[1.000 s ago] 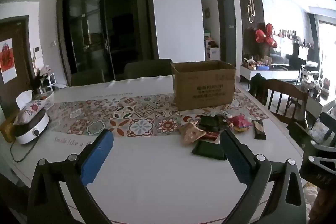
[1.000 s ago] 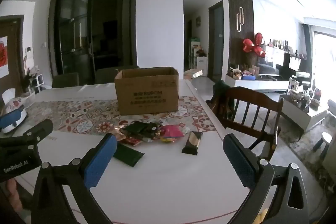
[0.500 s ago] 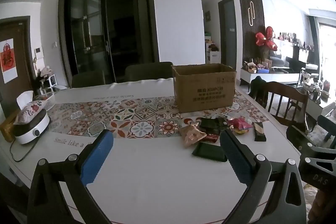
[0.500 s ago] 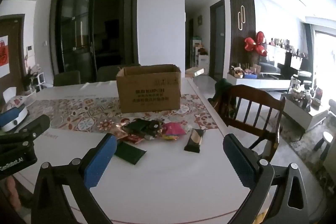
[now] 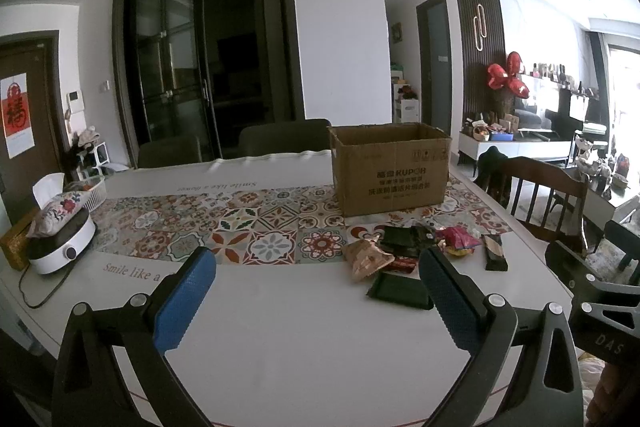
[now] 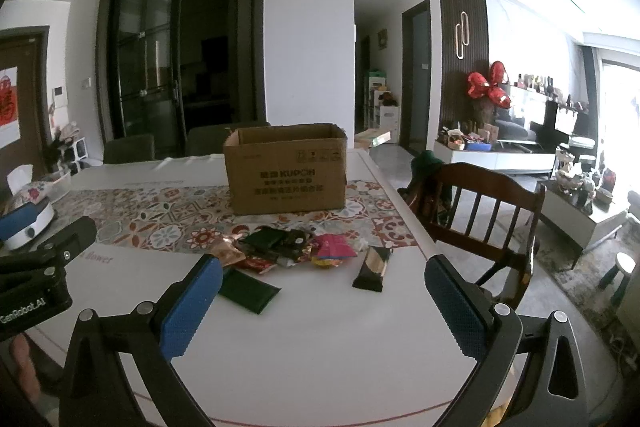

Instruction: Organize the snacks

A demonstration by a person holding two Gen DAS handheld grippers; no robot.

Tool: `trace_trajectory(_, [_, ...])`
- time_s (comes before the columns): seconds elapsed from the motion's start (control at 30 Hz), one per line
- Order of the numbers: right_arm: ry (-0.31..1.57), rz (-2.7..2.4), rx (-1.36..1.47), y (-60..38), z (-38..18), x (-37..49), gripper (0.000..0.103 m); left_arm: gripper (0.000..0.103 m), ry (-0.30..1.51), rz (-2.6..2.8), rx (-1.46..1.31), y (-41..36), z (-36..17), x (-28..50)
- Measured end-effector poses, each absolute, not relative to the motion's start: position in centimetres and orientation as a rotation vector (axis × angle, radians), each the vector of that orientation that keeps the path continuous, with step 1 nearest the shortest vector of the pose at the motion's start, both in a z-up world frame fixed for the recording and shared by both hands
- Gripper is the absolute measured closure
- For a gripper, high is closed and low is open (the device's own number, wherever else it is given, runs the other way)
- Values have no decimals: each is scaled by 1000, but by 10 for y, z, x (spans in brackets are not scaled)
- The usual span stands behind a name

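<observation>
A heap of snack packets [image 5: 416, 247] [image 6: 288, 251] lies on the white table in front of an open cardboard box [image 5: 390, 169] [image 6: 286, 169]. A dark green packet [image 5: 398, 291] [image 6: 248, 291] lies nearest me, and a dark bar-shaped packet [image 5: 495, 257] [image 6: 373, 269] sits apart at the right. A tan crinkled bag [image 5: 366, 259] is at the heap's left. My left gripper [image 5: 316, 275] hovers open above the near table, short of the heap. My right gripper [image 6: 322, 281] is open too, nothing between its fingers.
A patterned table runner [image 5: 240, 227] crosses the table. A white appliance with a tissue pouch [image 5: 60, 231] stands at the left edge. A wooden chair [image 6: 476, 223] is against the right side, and dark chairs [image 5: 284, 137] stand behind the table.
Both grippers have edged slightly forward and tilted a little, so the box and snack heap sit a bit closer in view. Both stay open.
</observation>
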State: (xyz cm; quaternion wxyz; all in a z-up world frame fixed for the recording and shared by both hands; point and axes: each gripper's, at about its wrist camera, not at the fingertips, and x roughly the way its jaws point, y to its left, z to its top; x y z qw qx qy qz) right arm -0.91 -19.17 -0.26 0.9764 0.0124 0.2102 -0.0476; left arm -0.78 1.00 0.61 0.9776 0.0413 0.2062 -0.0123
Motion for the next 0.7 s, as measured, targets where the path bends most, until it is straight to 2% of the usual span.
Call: trace_trajectory(0.7, [415,-91,19,-191,-1,-10,1,0,413,-25,83,11,7,-9])
